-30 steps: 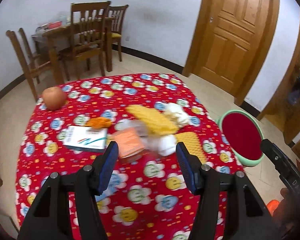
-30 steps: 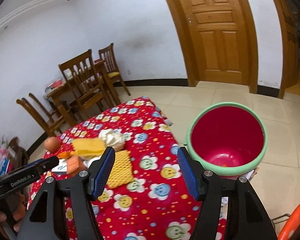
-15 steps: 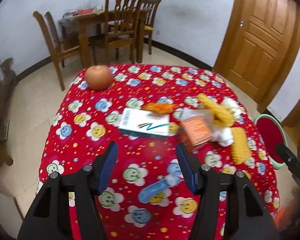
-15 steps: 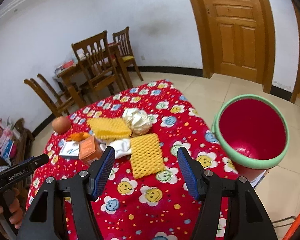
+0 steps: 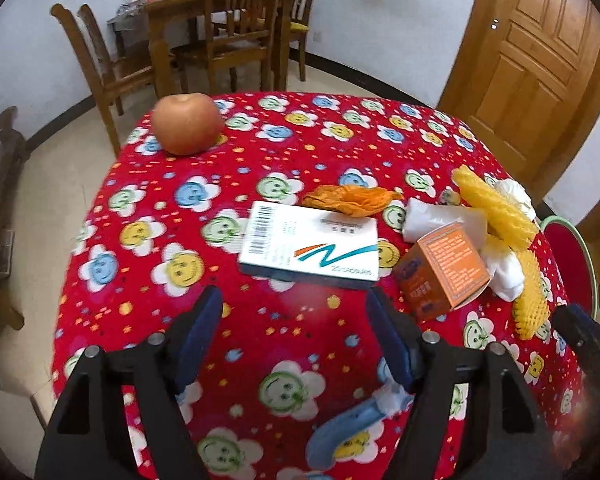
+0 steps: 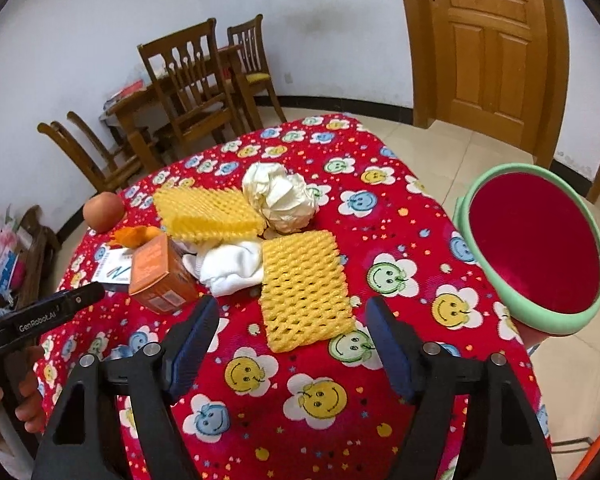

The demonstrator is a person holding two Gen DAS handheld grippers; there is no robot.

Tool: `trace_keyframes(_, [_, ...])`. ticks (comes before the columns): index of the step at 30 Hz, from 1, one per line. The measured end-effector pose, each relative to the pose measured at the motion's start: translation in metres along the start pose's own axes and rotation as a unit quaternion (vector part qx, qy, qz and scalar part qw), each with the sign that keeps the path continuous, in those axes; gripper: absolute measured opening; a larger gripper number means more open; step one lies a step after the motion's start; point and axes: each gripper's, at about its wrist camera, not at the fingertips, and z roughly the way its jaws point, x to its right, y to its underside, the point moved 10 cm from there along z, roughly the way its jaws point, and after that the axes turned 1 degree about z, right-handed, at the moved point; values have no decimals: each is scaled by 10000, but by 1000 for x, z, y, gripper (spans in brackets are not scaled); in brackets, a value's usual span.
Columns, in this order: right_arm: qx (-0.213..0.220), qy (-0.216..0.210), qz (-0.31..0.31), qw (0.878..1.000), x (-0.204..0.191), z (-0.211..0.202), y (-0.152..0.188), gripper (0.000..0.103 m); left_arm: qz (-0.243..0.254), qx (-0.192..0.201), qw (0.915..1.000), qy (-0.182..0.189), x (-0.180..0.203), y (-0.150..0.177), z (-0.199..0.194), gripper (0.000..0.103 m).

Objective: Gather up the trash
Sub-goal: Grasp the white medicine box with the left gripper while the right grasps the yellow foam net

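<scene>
- Tongs first: the left tongs (image 5: 294, 320) hang released over the table (image 5: 260, 152), jaws just widened, nothing between them, only red flowered cloth below.
- The right tongs (image 6: 292, 330) are likewise released and just widened, empty, with the near edge of the flat yellow foam net (image 6: 304, 288) showing in the gap.
- Landmark: the orange box (image 6: 162, 276), tilted on the table.
- Just left of the orange box lies a white card box (image 5: 312, 246); behind that, orange peel (image 5: 350, 200).
- Right of the orange box a white cloth (image 6: 228, 266) touches it, then the flat net.
- Behind it sit a second yellow foam net (image 6: 206, 212) and crumpled paper (image 6: 280, 196).
- Far left of it, an apple (image 5: 187, 123).
- Well right, off the table, stands the red bin (image 6: 534, 248) with its green rim.
</scene>
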Motion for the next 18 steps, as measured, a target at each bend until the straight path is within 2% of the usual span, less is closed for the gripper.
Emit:
trace_keyframes(4, [-121, 69, -13, 9999, 1, 13, 1, 76, 191, -114, 9998, 5, 7, -2, 15, 75])
trace_keyframes(8, [-193, 161, -63, 9997, 3, 24, 0, 76, 356, -187, 9992, -14, 10, -5, 26, 84])
trace_keyframes(18, [-416, 192, -26, 9989, 6, 42, 5, 76, 333, -297, 9990, -97, 6, -10, 47, 84])
